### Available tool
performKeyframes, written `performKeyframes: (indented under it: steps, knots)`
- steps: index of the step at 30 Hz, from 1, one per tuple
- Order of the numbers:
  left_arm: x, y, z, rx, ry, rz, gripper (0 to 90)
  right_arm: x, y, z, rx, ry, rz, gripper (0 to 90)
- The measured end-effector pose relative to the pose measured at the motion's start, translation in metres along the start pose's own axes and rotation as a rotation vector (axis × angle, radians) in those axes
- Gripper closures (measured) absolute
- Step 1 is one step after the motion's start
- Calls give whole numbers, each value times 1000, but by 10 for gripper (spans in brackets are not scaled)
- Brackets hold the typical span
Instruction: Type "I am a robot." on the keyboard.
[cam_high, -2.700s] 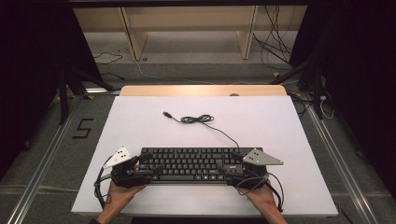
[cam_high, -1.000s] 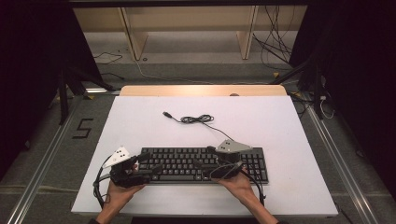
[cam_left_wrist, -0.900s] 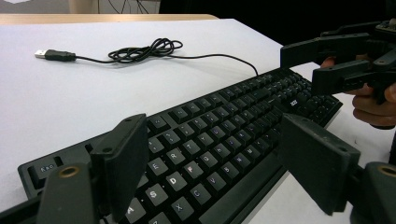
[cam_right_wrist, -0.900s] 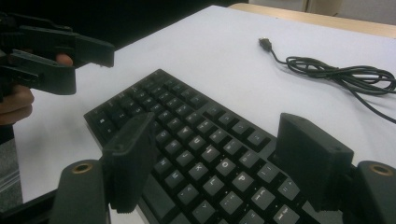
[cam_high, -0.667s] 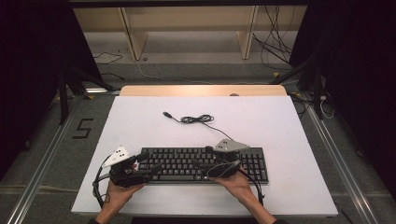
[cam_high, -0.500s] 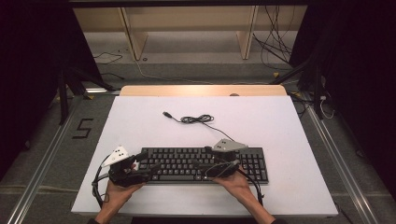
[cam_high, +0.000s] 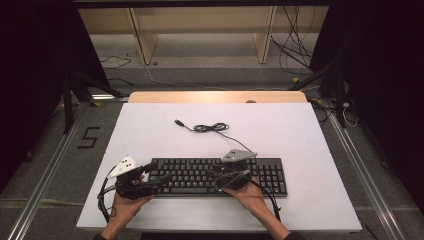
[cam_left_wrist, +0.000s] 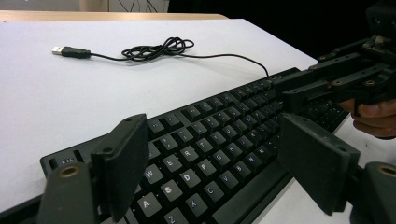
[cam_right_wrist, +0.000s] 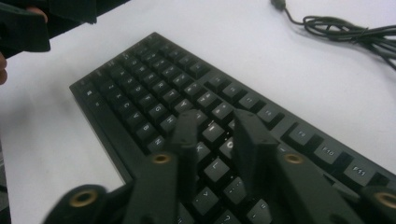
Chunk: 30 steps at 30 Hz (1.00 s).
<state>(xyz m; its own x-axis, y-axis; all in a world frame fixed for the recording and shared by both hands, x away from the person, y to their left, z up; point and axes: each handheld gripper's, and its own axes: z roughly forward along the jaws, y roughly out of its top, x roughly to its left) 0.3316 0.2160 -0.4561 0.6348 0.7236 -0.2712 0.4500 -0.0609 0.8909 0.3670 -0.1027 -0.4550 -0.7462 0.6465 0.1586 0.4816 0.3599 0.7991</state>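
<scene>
Black full-size keyboard (cam_high: 217, 176) lying flat near the front edge of the white bench (cam_high: 150, 130), a little left of centre, long side parallel to that edge. Letter keys legible in the left gripper view (cam_left_wrist: 205, 140), with an Esc key at the near corner. Thin black cable (cam_high: 212, 128) leaving the keyboard's rear edge and running toward the middle of the bench, bunched in a loose coil, ending in a USB plug (cam_high: 178, 122) resting bare on the white surface, well apart from the keyboard.

Left gripper (cam_high: 152, 180) at the keyboard's left end, held in a hand (cam_high: 122, 207) coming in over the front edge. Jaws spread wide, one on each side of the keyboard's left end, reaching over the keys; contact with the case not clear.

Right gripper (cam_high: 220, 176) over the middle-right of the key field, held in the other hand (cam_high: 250, 195), grey three-cornered plate on top. Jaws just drawn in, now standing close together with a narrow gap, tips low over the letter keys in the right gripper view (cam_right_wrist: 217, 135). Nothing clamped between them; whether the tips press a key cannot be told.

Wooden strip along the far edge of the bench, grey floor and shelving legs beyond, a floor marking "5" (cam_high: 89, 137) off the bench's left side.
</scene>
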Motion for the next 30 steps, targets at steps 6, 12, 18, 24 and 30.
performKeyframes:
  steps: [6,12,18,24,30]
  knots:
    - [0,0,0,0,1,1,243,1,0,6,31,5,-2,815]
    - [0,0,0,0,0,1,243,3,3,13,45,1,-12,892]
    - [0,0,0,0,0,1,243,5,8,25,66,-4,-19,900]
    - [0,0,0,1,0,2,244,4,10,36,89,-26,-19,900]
    - [1,0,0,1,0,2,244,2,10,45,112,-43,-17,900]
